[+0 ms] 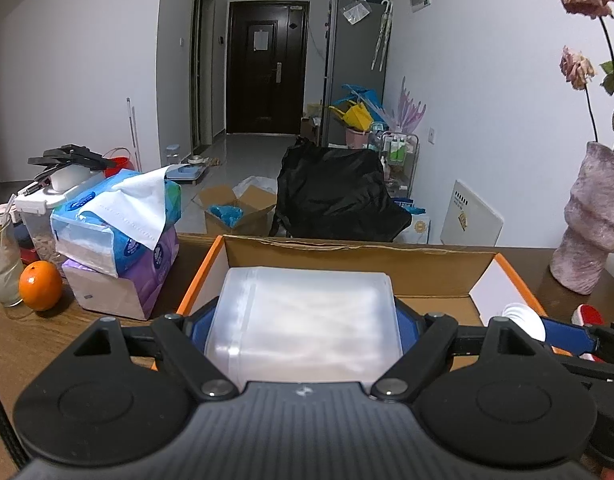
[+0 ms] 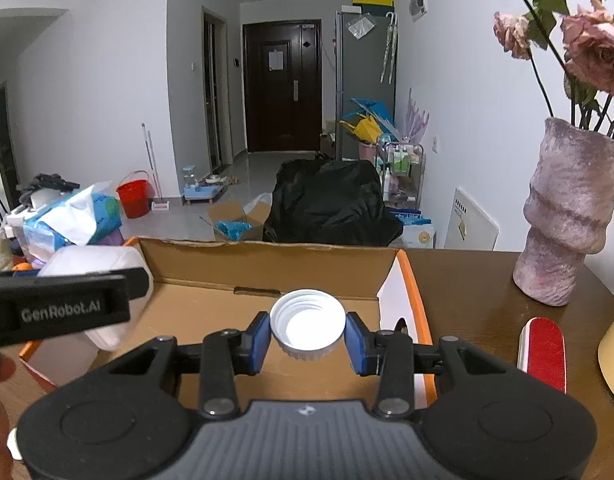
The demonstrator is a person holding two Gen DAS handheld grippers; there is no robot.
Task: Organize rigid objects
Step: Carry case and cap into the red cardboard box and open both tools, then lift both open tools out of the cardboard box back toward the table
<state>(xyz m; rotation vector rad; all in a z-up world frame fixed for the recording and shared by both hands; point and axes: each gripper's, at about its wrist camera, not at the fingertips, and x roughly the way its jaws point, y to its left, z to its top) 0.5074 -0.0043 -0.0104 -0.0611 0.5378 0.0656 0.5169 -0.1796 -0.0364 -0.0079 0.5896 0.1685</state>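
Observation:
My left gripper (image 1: 305, 330) is shut on a translucent white plastic container (image 1: 303, 320), held over the near left part of an open cardboard box (image 1: 347, 258) with orange edges. In the right wrist view the same container (image 2: 103, 268) shows at the left, beside the left gripper's black body (image 2: 59, 310). My right gripper (image 2: 307, 338) is shut on a white screw lid (image 2: 307, 324), its open side facing the camera, above the cardboard box (image 2: 267, 264). From the left wrist camera, that lid (image 1: 523, 318) and a blue finger (image 1: 567, 334) appear at the right.
The box sits on a brown wooden table (image 2: 467, 280). Left of it are stacked tissue packs (image 1: 119, 224), an orange (image 1: 40, 286) and a glass (image 1: 1, 268). To the right stand a pink vase with dried roses (image 2: 563, 216) and a red-and-white object (image 2: 545, 354).

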